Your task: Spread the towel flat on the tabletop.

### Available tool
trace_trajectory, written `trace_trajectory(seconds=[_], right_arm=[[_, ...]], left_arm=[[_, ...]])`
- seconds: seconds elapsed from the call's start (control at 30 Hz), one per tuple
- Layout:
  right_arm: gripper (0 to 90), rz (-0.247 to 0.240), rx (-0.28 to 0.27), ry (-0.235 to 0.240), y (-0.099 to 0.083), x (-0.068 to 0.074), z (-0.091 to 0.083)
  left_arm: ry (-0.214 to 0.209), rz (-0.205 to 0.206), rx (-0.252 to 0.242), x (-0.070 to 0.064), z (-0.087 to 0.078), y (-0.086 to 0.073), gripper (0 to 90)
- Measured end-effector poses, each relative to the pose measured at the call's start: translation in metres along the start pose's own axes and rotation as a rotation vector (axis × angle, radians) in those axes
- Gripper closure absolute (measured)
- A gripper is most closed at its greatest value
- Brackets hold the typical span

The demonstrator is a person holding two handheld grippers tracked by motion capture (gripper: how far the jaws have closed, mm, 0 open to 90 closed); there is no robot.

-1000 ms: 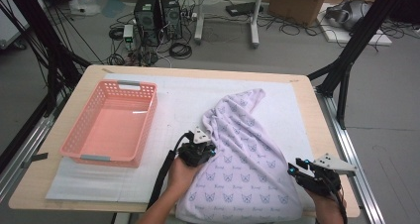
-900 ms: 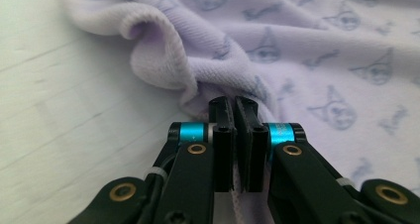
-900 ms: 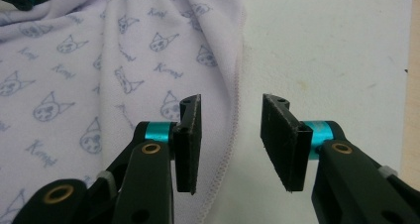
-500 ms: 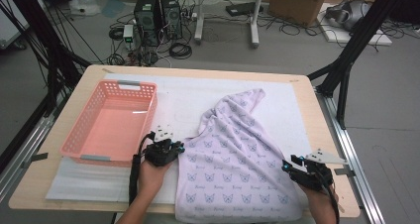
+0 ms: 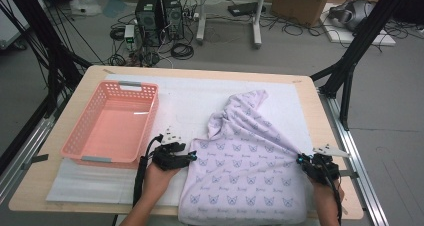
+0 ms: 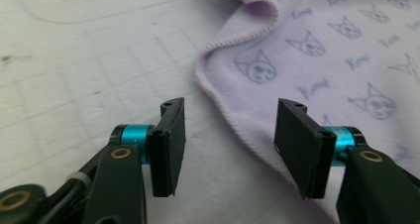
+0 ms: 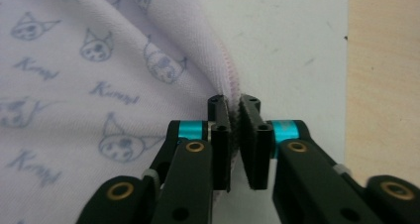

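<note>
Right of the pink basket (image 5: 112,126), a lilac towel (image 5: 245,171) lies spread on the counter (image 5: 320,116). Right gripper (image 7: 234,116) pinches its hem; left gripper (image 6: 228,135), fingers wide, probably should close squarely over the near edge.

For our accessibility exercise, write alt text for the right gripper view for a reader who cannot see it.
The right gripper is shut on the hemmed edge of a lilac towel printed with cat faces, pinching it between two black jaws. The towel lies on a white mat, with bare wooden table along the right.
</note>
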State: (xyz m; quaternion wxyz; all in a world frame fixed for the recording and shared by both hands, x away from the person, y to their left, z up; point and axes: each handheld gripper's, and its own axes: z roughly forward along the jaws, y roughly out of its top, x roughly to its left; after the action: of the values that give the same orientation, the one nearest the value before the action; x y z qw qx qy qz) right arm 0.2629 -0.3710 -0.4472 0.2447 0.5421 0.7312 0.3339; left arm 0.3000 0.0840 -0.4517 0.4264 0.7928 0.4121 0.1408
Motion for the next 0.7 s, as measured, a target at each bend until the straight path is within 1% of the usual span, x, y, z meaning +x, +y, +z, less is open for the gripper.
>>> trace_trajectory(seconds=[0.03,0.07,0.1,0.13,0.17,0.2,0.23,0.3,0.37,0.4,0.47,0.5,0.53,0.57,0.6,0.67,0.7], right_arm=[[71.6,-0.005,-0.007,0.025,-0.001,0.001,-0.001],[67.9,-0.007,-0.018,0.047,-0.002,0.001,-0.003],[64.1,0.010,-0.029,0.074,-0.003,0.001,-0.005],[61.8,0.027,-0.042,0.102,-0.004,0.001,-0.006],[61.4,0.034,-0.047,0.112,-0.005,0.001,-0.008],[59.9,0.036,-0.051,0.118,-0.006,0.001,-0.010],[59.1,0.033,-0.055,0.132,-0.006,0.001,-0.011],[58.2,0.027,-0.055,0.150,-0.007,0.003,-0.014],[57.9,0.014,-0.052,0.166,-0.009,0.005,-0.016],[57.5,0.009,-0.049,0.162,-0.009,0.005,-0.016],[56.9,0.010,-0.046,0.164,-0.010,0.006,-0.017],[56.6,0.011,-0.044,0.173,-0.010,0.006,-0.017],[56.5,0.010,-0.042,0.177,-0.011,0.007,-0.017],[56.5,0.001,-0.037,0.175,-0.012,0.008,-0.017],[56.5,-0.002,-0.035,0.178,-0.012,0.009,-0.017],[56.5,-0.008,-0.032,0.182,-0.013,0.010,-0.019],[56.6,-0.009,-0.034,0.188,-0.014,0.010,-0.021]], left_arm=[[0.016,0.044,0.008,-0.003,0.000,0.000,64.4],[-0.012,0.050,0.012,-0.004,0.000,0.000,83.0],[-0.008,0.030,0.015,-0.004,0.000,0.001,87.7],[0.011,0.019,0.011,-0.002,-0.001,0.001,88.1],[0.051,0.013,0.003,0.000,-0.003,0.001,88.4],[0.065,-0.005,-0.013,0.005,-0.007,0.000,88.4],[0.075,-0.021,-0.020,0.009,-0.010,-0.001,88.5],[0.079,-0.030,-0.031,0.013,-0.016,-0.003,88.5],[0.099,-0.031,-0.041,0.015,-0.021,-0.004,88.5],[0.099,-0.041,-0.044,0.016,-0.023,-0.005,88.5],[0.097,-0.047,-0.048,0.017,-0.026,-0.008,88.3],[0.075,-0.051,-0.057,0.015,-0.026,-0.011,87.6],[0.050,-0.055,-0.058,0.013,-0.026,-0.013,83.5],[0.030,-0.067,-0.051,0.011,-0.026,-0.015,72.1],[0.007,-0.076,-0.051,0.010,-0.027,-0.016,64.7],[-0.032,-0.091,-0.053,0.008,-0.030,-0.019,53.6],[-0.053,-0.098,-0.054,0.007,-0.032,-0.020,51.7]])
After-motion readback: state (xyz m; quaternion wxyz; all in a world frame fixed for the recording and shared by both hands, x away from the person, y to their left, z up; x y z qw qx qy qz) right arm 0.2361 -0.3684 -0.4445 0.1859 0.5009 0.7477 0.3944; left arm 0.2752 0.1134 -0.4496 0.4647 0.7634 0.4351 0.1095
